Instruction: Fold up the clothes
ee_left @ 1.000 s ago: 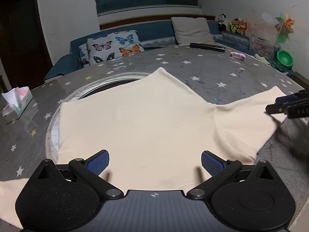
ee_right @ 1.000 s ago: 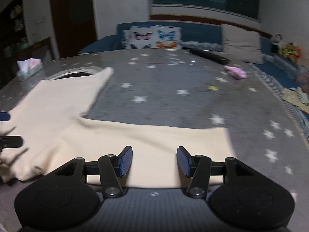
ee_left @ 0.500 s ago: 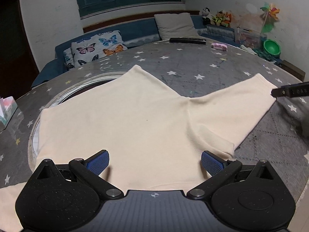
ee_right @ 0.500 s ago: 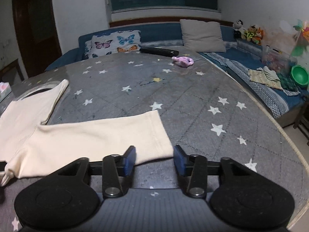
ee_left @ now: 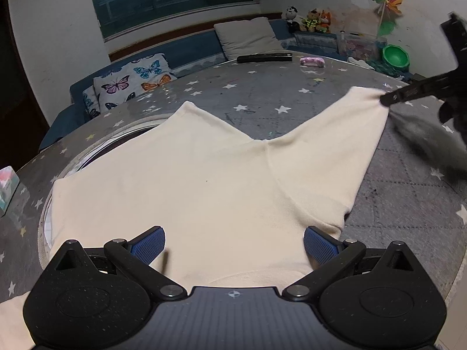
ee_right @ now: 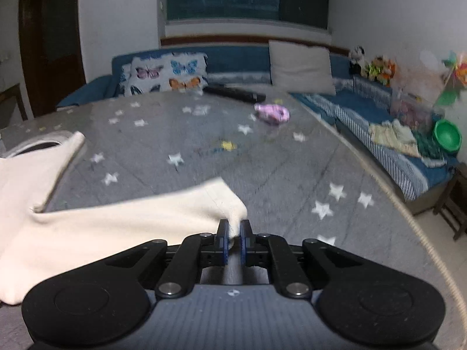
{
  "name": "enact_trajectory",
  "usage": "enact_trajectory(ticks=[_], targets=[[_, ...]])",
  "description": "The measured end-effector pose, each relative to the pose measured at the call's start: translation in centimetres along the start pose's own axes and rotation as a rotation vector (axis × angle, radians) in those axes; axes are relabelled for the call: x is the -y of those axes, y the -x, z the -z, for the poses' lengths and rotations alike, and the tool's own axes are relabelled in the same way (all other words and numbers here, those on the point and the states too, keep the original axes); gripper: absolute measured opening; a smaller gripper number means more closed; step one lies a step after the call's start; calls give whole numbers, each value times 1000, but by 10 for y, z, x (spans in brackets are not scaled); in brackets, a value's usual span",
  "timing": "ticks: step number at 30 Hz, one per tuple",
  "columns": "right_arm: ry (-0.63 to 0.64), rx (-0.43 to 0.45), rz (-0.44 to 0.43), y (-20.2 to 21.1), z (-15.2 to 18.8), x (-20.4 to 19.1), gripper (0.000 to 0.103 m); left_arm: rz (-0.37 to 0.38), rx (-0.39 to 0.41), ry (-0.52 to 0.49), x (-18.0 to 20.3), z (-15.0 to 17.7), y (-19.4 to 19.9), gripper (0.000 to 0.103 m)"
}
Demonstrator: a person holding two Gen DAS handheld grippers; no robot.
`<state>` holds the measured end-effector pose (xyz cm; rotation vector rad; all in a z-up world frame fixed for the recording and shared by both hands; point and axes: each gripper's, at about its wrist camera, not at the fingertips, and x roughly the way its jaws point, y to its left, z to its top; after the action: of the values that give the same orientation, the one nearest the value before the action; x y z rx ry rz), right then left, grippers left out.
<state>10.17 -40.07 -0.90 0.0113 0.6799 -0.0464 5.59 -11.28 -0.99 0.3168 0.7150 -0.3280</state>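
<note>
A cream long-sleeved top (ee_left: 204, 180) lies spread flat on the round grey star-print table (ee_left: 262, 99). Its right sleeve (ee_left: 335, 145) stretches out to the right, and the cuff (ee_right: 227, 204) is pinched between the blue pads of my right gripper (ee_right: 233, 237), which is shut on it. That same gripper appears in the left wrist view as a dark bar at the sleeve end (ee_left: 388, 99). My left gripper (ee_left: 233, 240) hovers open over the near edge of the top's body, nothing between its pads. The left sleeve runs out of view at the lower left.
A black remote (ee_left: 264, 57) and a small pink item (ee_left: 312, 61) lie at the table's far side. A tissue box (ee_left: 7, 183) sits at the left edge. Behind the table stand a blue sofa with a butterfly cushion (ee_left: 131, 84), toys, a green bowl (ee_right: 446, 135).
My right gripper went from open around the sleeve cuff to shut on it and has lifted the cuff. The left gripper stayed open over the top's near edge.
</note>
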Motion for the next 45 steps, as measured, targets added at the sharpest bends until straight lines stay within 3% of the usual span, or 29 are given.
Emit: enact_trajectory(ticks=[3,7,13,15,16,17,27,36,40,45], targets=[[-22,-9,-10,-5,3,2,8,-6,8,-7,-1,-3,2,103],[-63,1,-35,0,0,7,20,-22,30,14,-8,-11,3,103],[-105,-3,-64,-5,0,12,26,-32,12,18,-10,-15,-7,103],[-99,3,-60,-8,2,10,24,-26,1,9,-6,-13,-9,103],[-104,3,-63,-8,0,10,10,-25,-3,7,-5,-13,-11,103],[-109,4,-66,-8,-1,10,6,-23,-6,4,-3,-12,-12,103],[-142,87,-168,37,-50,3,4,-8,9,22,-7,-8,-10,103],[-3,166,-393,95,-105,-82,4,-13,50,88,-32,12,18,103],[114,169,-513,112,-109,-148,4,-52,66,156,-60,31,38,103],[230,112,-642,110,-90,-223,4,-119,69,253,-95,59,62,103]])
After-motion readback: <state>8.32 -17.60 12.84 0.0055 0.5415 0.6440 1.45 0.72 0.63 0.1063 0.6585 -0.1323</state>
